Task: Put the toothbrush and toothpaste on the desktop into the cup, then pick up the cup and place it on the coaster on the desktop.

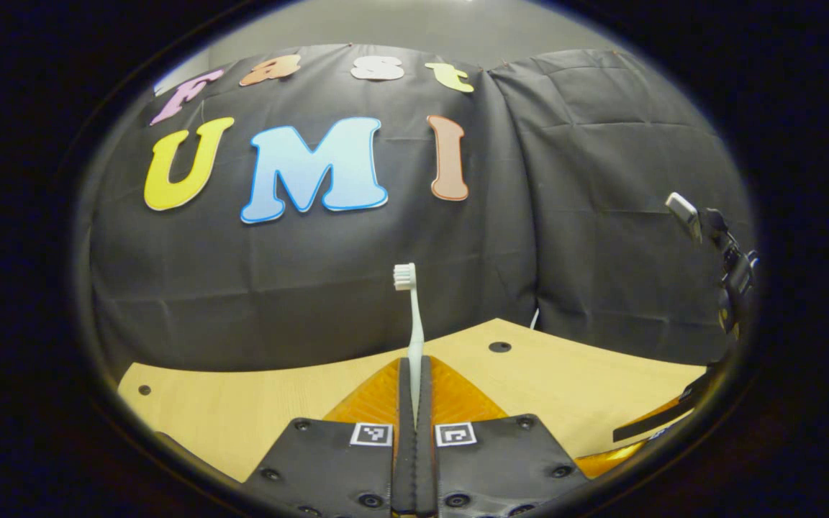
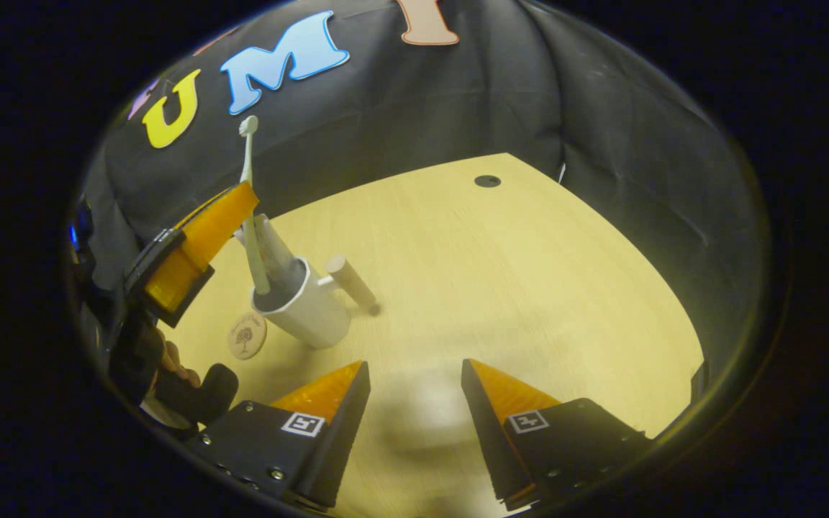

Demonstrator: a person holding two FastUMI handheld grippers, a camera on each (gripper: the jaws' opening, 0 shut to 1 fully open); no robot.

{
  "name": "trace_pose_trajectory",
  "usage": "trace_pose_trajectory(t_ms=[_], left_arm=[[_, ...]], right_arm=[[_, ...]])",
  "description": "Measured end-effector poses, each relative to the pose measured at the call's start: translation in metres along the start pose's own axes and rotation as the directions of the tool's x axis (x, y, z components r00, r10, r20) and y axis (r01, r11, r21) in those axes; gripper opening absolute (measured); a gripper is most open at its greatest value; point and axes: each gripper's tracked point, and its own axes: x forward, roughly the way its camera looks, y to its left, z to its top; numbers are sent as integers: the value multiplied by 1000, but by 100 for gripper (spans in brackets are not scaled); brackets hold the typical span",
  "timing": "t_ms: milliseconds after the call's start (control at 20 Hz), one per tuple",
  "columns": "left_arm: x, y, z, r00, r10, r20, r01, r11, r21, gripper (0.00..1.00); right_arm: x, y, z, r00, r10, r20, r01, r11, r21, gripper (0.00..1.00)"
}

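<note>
Left gripper view showed the left claw (image 1: 414, 403) clamped on an upright toothbrush (image 1: 411, 316) above the surface (image 1: 256, 403). Right gripper view showed the right claw (image 2: 414, 381) wide open, holding nothing; the toothbrush's lower end sat inside the cup (image 2: 306, 309), beside the coaster (image 2: 247, 334).

A staged recording booth is shown rather than a lived-in home. A creased black cloth wall (image 1: 601, 180) is hung behind a pale wood-grain tabletop (image 2: 529, 288), in which a round dark cable hole (image 2: 487, 180) is cut. A bare grey wall (image 1: 414, 29) is seen above the cloth.
</note>
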Motion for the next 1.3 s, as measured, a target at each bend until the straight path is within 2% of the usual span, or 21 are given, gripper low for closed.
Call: trace_pose_trajectory(t_ms=[250, 400, 800, 1050, 1100, 1150, 1300], left_arm=[[-3, -2, -3, 999, 30, 15, -30, 999, 15, 7], [-4, -1, -6, 999, 43, 2, -43, 999, 5, 14], [-5, 2, -7, 997, 80, 10, -80, 996, 32, 18], [-15, 1, -5, 995, 99, 0, -99, 995, 17, 30], [-16, 1, -3, 995, 104, -1, -104, 995, 14, 34], [-18, 3, -2, 994, 109, 0, -109, 994, 9, 43], [-27, 10, 2, 992, 130, 1, -130, 992, 1, 41]], right_arm=[[-1, -1, -3, 1000, 2, -7, -2, 1000, -4, 77], [-1, -3, -6, 1000, 4, -13, -4, 1000, -11, 77], [2, -10, -8, 1000, 6, -25, -6, 1000, -8, 77], [3, -10, -6, 999, 18, -32, -19, 1000, -3, 77], [2, -9, -5, 999, 25, -32, -25, 1000, -7, 77], [2, -7, -3, 999, 32, -31, -32, 999, -16, 77], [2, -4, 7, 998, 51, -24, -53, 996, -65, 77]])
